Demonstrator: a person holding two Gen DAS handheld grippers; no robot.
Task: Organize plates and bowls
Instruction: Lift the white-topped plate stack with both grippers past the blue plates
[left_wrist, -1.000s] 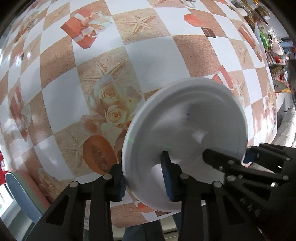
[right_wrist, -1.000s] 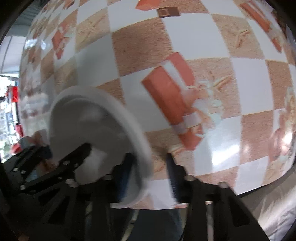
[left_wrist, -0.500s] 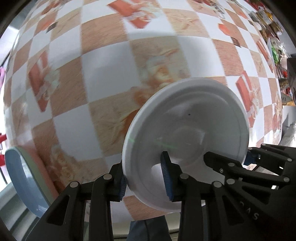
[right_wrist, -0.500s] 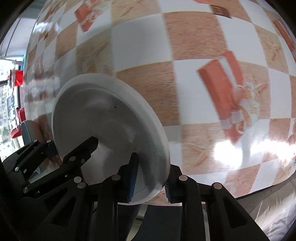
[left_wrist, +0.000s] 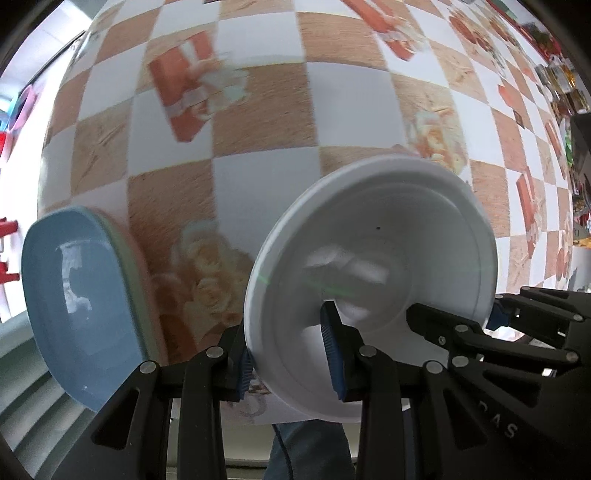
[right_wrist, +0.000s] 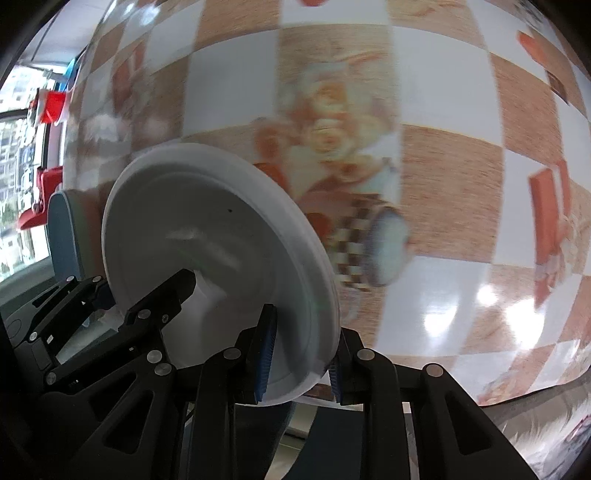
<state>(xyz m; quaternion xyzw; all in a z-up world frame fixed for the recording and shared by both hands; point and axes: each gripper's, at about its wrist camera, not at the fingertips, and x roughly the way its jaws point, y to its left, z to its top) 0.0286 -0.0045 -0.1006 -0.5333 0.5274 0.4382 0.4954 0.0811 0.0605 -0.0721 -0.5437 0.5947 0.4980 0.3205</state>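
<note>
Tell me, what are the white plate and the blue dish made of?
The white plate looks like glazed ceramic or hard melamine: smooth, glossy, with soft window reflections and a moulded ring; I can't tell which. The blue dish seems the same sort of glossy ware, with a bright glare patch on its face. Both are blurred.

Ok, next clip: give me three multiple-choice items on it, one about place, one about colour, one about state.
1. Where is the blue dish relative to the white plate, in the left wrist view?
A. left of it
B. stacked on it
C. right of it

2. What colour are the gripper pads?
A. red
B. blue
C. green

3. How is the white plate held?
A. by both hand-held grippers
B. by one only
C. by none, lying flat

Key: 1 A, blue dish sits left of white plate. 2 B, pads are blue. 3 A, left hand-held gripper and right hand-held gripper each clamp its rim.
</note>
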